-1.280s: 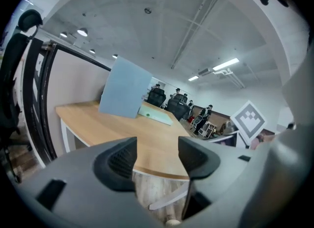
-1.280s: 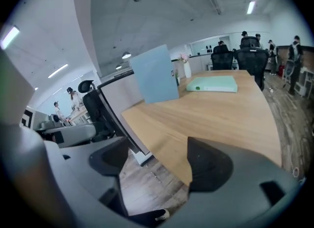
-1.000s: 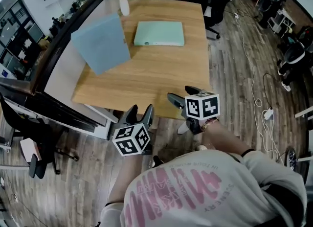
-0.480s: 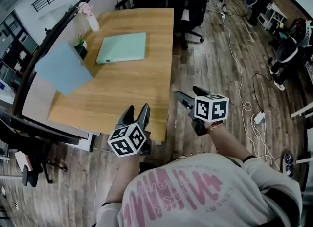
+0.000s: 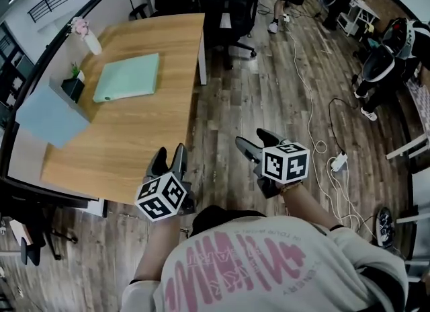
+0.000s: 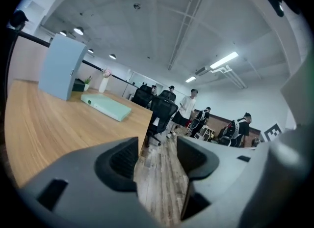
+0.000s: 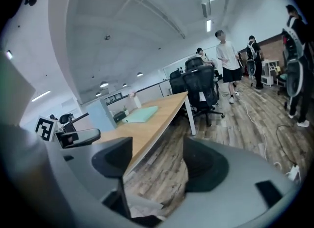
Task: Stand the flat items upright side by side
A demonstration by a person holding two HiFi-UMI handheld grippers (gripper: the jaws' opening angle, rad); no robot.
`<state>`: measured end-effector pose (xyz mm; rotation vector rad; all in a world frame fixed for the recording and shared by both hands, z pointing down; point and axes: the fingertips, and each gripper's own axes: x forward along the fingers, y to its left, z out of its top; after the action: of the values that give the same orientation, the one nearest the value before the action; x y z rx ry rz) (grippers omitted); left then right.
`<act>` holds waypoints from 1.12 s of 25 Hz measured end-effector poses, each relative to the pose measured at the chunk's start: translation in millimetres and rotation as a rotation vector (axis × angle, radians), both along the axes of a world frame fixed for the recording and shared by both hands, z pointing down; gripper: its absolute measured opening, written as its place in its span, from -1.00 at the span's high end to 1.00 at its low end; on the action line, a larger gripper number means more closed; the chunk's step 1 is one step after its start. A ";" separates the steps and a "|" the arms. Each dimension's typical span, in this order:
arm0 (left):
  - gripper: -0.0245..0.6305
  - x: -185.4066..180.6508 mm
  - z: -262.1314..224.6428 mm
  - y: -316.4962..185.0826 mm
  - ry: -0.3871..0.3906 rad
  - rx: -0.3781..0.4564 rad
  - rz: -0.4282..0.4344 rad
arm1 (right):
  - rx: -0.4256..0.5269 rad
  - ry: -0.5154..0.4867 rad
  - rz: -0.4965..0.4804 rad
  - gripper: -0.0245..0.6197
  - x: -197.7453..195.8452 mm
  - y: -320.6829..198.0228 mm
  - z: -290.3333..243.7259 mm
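Note:
A mint-green binder (image 5: 126, 77) lies flat on the wooden table (image 5: 134, 142). A pale blue binder (image 5: 50, 117) stands upright at the table's far left edge. Both grippers hang in front of the person, off the table's near corner and over the floor, far from the binders. My left gripper (image 5: 169, 157) and my right gripper (image 5: 255, 141) are closing, with nothing between their jaws. In the left gripper view the blue binder (image 6: 61, 72) stands behind the green binder (image 6: 105, 107). The right gripper view shows the green binder (image 7: 141, 114) far off on the table.
A white vase with pink flowers (image 5: 87, 35) and a small potted plant (image 5: 72, 85) stand near the binders. Black office chairs (image 5: 228, 1) sit beyond the table. Cables (image 5: 316, 142) trail over the wooden floor at right. People stand at the back of the room.
The view has swung right, so the table now sits further left. Both grippers have come off the table's edge and hang over the floor. The binders have not moved.

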<state>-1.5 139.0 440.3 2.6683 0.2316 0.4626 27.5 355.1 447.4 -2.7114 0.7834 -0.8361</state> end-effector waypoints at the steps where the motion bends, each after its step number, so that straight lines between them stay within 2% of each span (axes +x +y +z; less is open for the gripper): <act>1: 0.17 3.7 1.2 2.0 -0.005 -0.002 -0.005 | -0.003 -0.013 -0.012 -0.08 1.3 1.0 4.9; 5: 0.17 22.8 11.9 4.9 -0.045 -0.033 -0.016 | -0.025 -0.065 -0.089 -0.10 16.5 -6.4 22.1; 8: 0.17 46.1 17.5 -0.6 -0.063 -0.066 -0.047 | -0.018 -0.095 -0.125 -0.10 43.9 -15.1 30.4; 11: 0.17 75.1 21.4 -14.6 -0.062 -0.108 -0.092 | 0.007 -0.141 -0.148 -0.10 81.0 -29.5 42.4; 14: 0.17 108.4 24.4 -37.0 -0.055 -0.143 -0.177 | 0.019 -0.184 -0.188 -0.10 126.3 -51.4 48.5; 18: 0.17 153.0 24.2 -66.4 -0.062 -0.165 -0.245 | -0.013 -0.177 -0.270 -0.10 186.3 -86.5 41.4; 22: 0.14 196.4 24.3 -95.7 -0.062 -0.163 -0.303 | -0.018 -0.180 -0.309 -0.10 237.2 -113.6 45.6; 25: 0.11 215.0 23.8 -108.6 -0.066 -0.191 -0.342 | -0.001 -0.245 -0.342 -0.10 255.9 -133.5 59.2; 28: 0.09 218.4 31.8 -113.1 -0.092 -0.205 -0.365 | -0.004 -0.300 -0.394 -0.10 267.7 -152.5 72.3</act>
<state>216.9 25.8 472.1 2.4078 -0.2217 0.4171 295.2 202.6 519.8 -2.3810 1.2578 -1.2871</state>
